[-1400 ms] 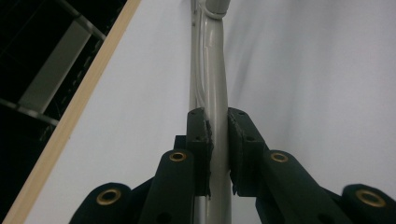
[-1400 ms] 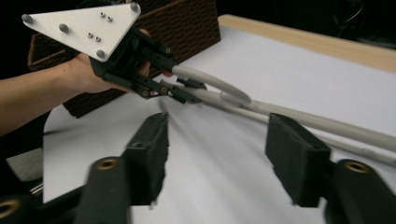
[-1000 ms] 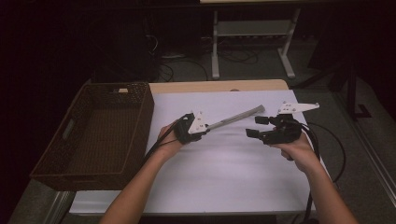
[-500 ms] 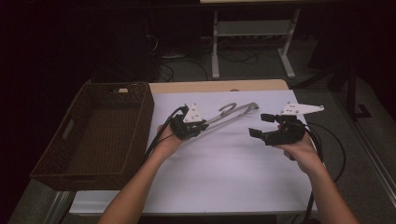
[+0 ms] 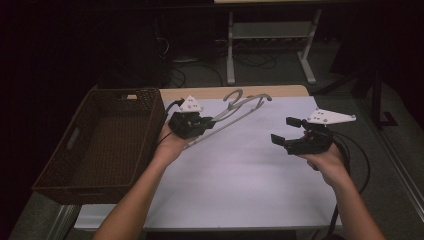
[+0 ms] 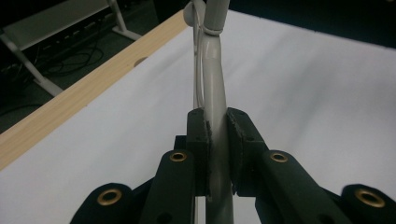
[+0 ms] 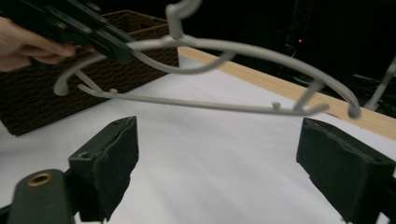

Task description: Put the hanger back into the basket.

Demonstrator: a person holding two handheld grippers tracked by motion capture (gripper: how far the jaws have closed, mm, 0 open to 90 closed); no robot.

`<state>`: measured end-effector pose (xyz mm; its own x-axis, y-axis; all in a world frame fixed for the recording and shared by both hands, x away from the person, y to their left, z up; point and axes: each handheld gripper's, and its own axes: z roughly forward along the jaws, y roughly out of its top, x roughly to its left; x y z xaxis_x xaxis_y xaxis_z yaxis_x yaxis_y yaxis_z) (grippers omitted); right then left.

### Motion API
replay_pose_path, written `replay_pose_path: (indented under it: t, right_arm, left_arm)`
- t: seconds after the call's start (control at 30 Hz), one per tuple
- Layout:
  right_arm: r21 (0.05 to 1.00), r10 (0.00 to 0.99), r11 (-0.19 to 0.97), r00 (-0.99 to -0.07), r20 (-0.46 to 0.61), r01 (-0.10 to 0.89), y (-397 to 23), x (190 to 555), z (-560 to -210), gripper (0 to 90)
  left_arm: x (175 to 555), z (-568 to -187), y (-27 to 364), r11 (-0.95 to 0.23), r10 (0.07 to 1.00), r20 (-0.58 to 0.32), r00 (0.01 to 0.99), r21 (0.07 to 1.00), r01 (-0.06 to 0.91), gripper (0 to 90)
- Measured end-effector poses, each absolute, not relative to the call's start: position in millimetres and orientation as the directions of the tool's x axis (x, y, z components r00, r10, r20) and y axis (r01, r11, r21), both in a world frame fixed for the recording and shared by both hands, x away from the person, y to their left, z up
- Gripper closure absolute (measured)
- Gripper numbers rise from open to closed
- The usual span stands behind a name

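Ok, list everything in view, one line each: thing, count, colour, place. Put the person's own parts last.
Hanger: one, grey, lifted over the sheet's far left part.
Basket: one, dark brown wicker, left of the sheet.
Sheet: one, white, covering the table.
Table: one, light wood edge at the far side.
Metal stand: one, light grey, on the floor beyond the table.
Left hand-held gripper: one, black, shut on the hanger.
Right hand-held gripper: one, black, its jaws just opening, nothing between them, over the sheet's right part.
Forearms: two, coming in from the bottom.

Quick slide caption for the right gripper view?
Open right gripper faces grey hanger held by left gripper.
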<state>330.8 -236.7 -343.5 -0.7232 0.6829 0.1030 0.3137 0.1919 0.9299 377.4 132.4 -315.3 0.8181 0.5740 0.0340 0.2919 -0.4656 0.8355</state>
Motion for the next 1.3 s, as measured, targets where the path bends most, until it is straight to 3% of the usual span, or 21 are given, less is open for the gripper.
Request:
replay_pose_path:
  t: [0.23,0.83,1.3]
  right_arm:
    - [0.935,0.692,0.189,-0.716,0.09,0.3,-235,327,-341,5.3]
    - [0.94,0.691,0.187,-0.719,0.08,0.284,-236,326,-338,5.3]
    - [0.936,0.69,0.2,-0.72,0.074,0.288,-232,328,-339,5.2]
  left_arm:
    - [369,-291,151,-0.435,0.598,0.02,0.801,0.848,0.303,80.6]
    - [349,-249,227,-0.346,0.649,-0.02,0.761,0.883,0.318,80.6]
    - [331,-231,297,-0.323,0.709,-0.002,0.705,0.888,0.327,80.6]
